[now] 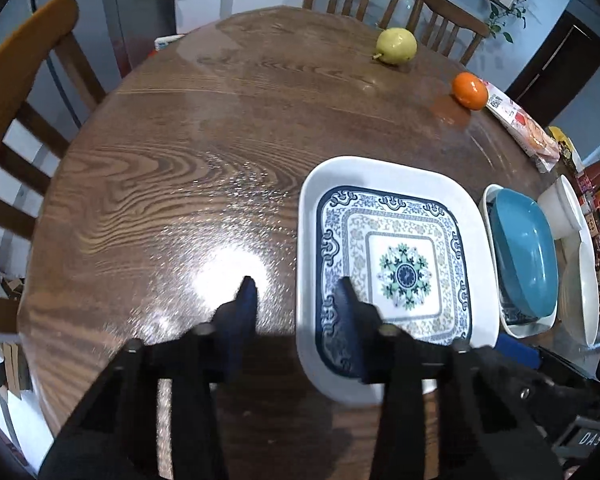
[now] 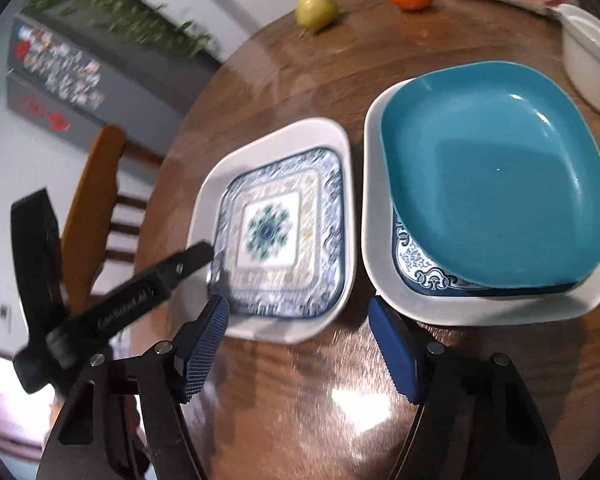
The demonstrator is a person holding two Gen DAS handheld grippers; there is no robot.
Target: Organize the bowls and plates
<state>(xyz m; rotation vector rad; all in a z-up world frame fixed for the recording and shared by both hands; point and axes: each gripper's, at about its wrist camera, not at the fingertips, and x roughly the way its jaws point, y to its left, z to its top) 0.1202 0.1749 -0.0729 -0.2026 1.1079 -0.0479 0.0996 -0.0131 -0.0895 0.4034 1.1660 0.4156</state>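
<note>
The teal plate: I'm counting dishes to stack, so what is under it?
Under the teal plate lies a white plate with blue patterned corners showing. Its centre is covered, so anything between them is hidden.

A square white plate with a blue floral pattern (image 1: 392,256) lay flat on the round wooden table (image 1: 180,184), empty. Just beside it, a gap of bare wood between them, a teal plate (image 2: 496,176) sat skewed on a second patterned plate (image 2: 420,268), leaving one blue-bordered corner uncovered. A white bowl (image 2: 592,64) stood near that stack at the table's edge.
</note>
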